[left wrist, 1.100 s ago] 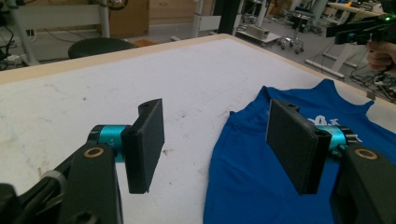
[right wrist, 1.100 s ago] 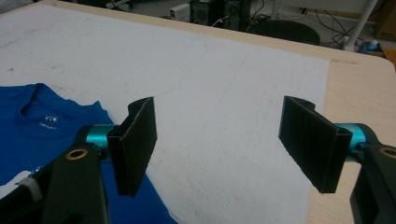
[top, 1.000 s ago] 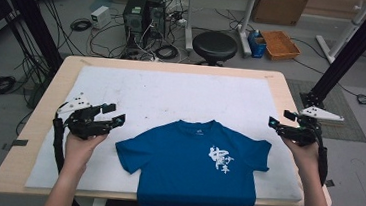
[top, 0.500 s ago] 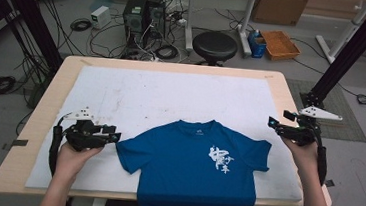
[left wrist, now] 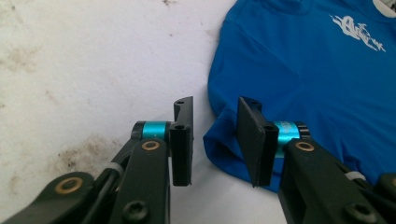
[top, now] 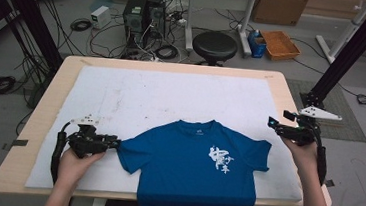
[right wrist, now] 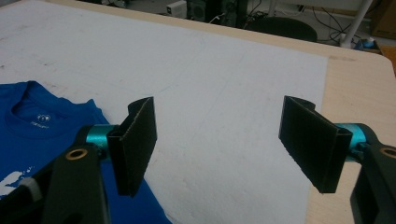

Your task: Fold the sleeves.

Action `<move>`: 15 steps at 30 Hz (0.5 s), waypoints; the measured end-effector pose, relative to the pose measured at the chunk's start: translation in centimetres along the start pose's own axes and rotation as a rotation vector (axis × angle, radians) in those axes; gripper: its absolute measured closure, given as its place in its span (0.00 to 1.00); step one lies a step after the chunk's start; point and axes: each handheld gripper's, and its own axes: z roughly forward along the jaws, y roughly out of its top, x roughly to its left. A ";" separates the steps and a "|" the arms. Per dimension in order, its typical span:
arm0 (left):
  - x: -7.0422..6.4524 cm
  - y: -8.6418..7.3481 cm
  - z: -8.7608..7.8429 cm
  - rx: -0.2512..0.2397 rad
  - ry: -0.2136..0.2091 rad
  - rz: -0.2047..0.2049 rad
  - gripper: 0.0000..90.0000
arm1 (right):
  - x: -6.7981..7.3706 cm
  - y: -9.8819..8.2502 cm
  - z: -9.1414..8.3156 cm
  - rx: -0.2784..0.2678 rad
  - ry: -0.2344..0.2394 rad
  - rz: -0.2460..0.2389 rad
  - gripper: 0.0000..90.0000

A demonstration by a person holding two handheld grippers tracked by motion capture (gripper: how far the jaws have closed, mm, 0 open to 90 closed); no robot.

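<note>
The left gripper [left wrist: 215, 140], jaws just closing, straddles the sleeve edge of a blue cotton T-shirt [top: 195, 169] without pinching it, while the right gripper [right wrist: 224, 144] gapes wide, empty.

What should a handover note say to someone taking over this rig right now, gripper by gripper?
Left gripper: low at the t-shirt's sleeve edge. Its jaws have just been closing, with a gap still showing and the sleeve hem between the fingers, not yet pinched.
Right gripper: open wide, held over the white mat beside the other sleeve, holding nothing.
T-shirt: flat and face up, collar away from the person, hem hanging over the near table edge.
Done: shirt spread out, left gripper in place.
Left: pinch the left sleeve, bring the right gripper to its sleeve, then probably fold.
</note>
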 end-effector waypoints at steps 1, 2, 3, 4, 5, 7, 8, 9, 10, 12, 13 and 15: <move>0.0 0.0 0.0 -0.002 -0.009 0.003 0.87 | 0.0 0.0 0.0 -0.001 0.000 0.005 0.31; -0.2 0.2 -0.1 -0.008 -0.025 0.010 0.91 | 0.0 0.0 0.0 -0.003 0.000 0.002 0.31; -0.3 0.3 -0.2 -0.013 -0.035 0.016 0.95 | 0.0 0.0 0.0 -0.003 -0.002 0.002 0.31; -0.5 0.5 -0.2 -0.014 -0.043 0.011 0.97 | 0.0 0.0 0.0 -0.003 -0.002 0.002 0.31; -0.8 0.7 -0.2 -0.019 -0.059 -0.001 0.97 | 0.0 0.0 0.0 -0.003 -0.002 0.002 0.31; -1.5 1.3 0.0 -0.033 -0.106 -0.022 0.98 | 0.0 0.0 0.0 -0.002 -0.003 0.002 0.31; -2.0 1.7 0.2 -0.041 -0.131 -0.031 0.98 | 0.0 0.1 0.0 -0.004 -0.004 0.003 0.31; -2.6 2.2 0.4 -0.054 -0.157 -0.038 0.98 | 0.0 0.1 -0.1 -0.004 -0.005 0.002 0.31; -3.2 2.8 0.7 -0.065 -0.177 -0.042 0.98 | 0.0 0.1 0.0 -0.008 -0.003 0.001 0.31; -4.7 4.0 1.4 -0.068 -0.214 -0.041 0.98 | 0.1 0.2 -0.1 -0.006 -0.003 0.002 0.31; -4.7 4.0 1.4 -0.068 -0.214 -0.041 0.98 | 0.1 0.2 0.0 -0.008 -0.002 0.000 0.31; -7.0 5.4 3.2 -0.061 -0.253 -0.035 0.98 | 0.2 0.2 0.0 -0.006 -0.001 -0.003 0.31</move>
